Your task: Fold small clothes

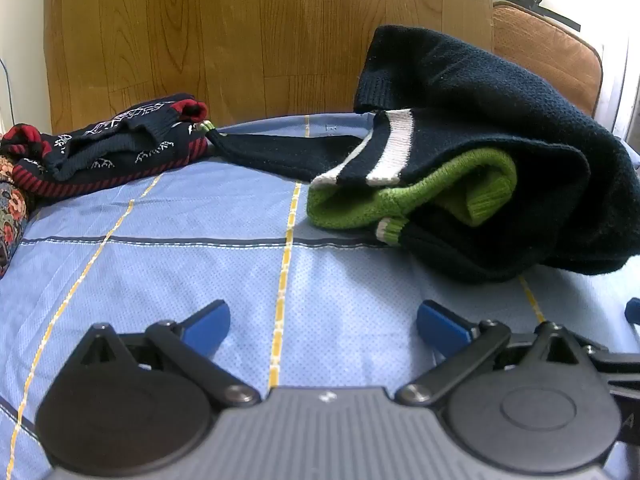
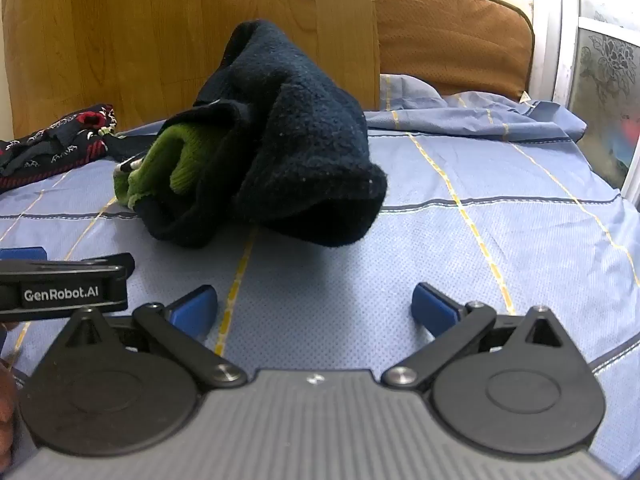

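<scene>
A crumpled dark navy knit sweater (image 1: pixel 500 128) (image 2: pixel 296 148) with green inner parts (image 1: pixel 420 196) (image 2: pixel 168 160) and white stripes (image 1: pixel 394 148) lies heaped on the blue checked bedsheet (image 1: pixel 180 264) (image 2: pixel 500 240). A second navy garment (image 1: pixel 108 152) (image 2: pixel 52 144) with red stripes and white patterns sits folded at the far left. My left gripper (image 1: pixel 323 322) hovers open over bare sheet, short of the heap. My right gripper (image 2: pixel 315 307) is open too, in front of the heap with nothing between its fingers. In the right wrist view the left gripper's side shows at the left edge.
A wooden headboard (image 1: pixel 240 32) (image 2: pixel 180 32) rises behind the bed. A brown cushion (image 1: pixel 548 48) (image 2: pixel 448 32) leans at the back right. Flowered fabric (image 1: pixel 12 208) lies at the left edge. The sheet bunches up (image 2: pixel 472 116) at the far right, beside a window frame (image 2: pixel 568 40).
</scene>
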`<action>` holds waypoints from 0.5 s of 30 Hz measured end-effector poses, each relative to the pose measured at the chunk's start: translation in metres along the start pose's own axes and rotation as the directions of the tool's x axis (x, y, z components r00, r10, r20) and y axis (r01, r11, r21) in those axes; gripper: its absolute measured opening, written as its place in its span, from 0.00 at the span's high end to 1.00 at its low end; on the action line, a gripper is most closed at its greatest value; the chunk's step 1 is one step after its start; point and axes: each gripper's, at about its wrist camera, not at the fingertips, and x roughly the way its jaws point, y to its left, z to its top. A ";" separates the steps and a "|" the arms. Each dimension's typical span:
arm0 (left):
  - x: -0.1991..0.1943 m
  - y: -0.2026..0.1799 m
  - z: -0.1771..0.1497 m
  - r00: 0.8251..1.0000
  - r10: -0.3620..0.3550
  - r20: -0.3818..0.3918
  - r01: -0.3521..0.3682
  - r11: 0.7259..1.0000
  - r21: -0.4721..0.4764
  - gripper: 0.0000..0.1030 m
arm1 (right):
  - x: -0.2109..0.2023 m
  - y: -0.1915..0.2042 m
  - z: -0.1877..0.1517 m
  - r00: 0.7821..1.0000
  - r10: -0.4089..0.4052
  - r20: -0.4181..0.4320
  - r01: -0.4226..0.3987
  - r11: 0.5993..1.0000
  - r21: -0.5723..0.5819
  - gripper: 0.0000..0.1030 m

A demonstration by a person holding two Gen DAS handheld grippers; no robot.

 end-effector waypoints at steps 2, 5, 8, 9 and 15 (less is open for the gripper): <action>0.000 -0.001 0.000 1.000 -0.001 -0.002 0.001 1.000 0.000 0.00 | 0.000 -0.005 0.002 1.000 0.002 -0.001 -0.002 1.000 0.000 0.00; -0.001 -0.004 0.000 1.000 0.000 -0.008 0.000 1.000 0.001 0.00 | 0.002 -0.011 0.004 1.000 0.004 -0.002 -0.004 1.000 0.001 0.00; 0.002 -0.002 0.001 1.000 0.000 -0.013 0.000 1.000 0.002 0.00 | 0.002 -0.017 0.005 1.000 0.013 0.007 -0.013 1.000 0.010 0.00; 0.003 -0.002 0.001 1.000 -0.001 -0.013 0.001 1.000 0.003 0.00 | 0.003 -0.019 0.006 1.000 0.014 0.008 -0.014 1.000 0.012 0.00; 0.002 -0.001 0.001 1.000 -0.005 -0.009 0.005 1.000 -0.006 0.00 | -0.005 -0.023 0.001 0.999 0.022 0.029 -0.023 0.999 0.035 0.00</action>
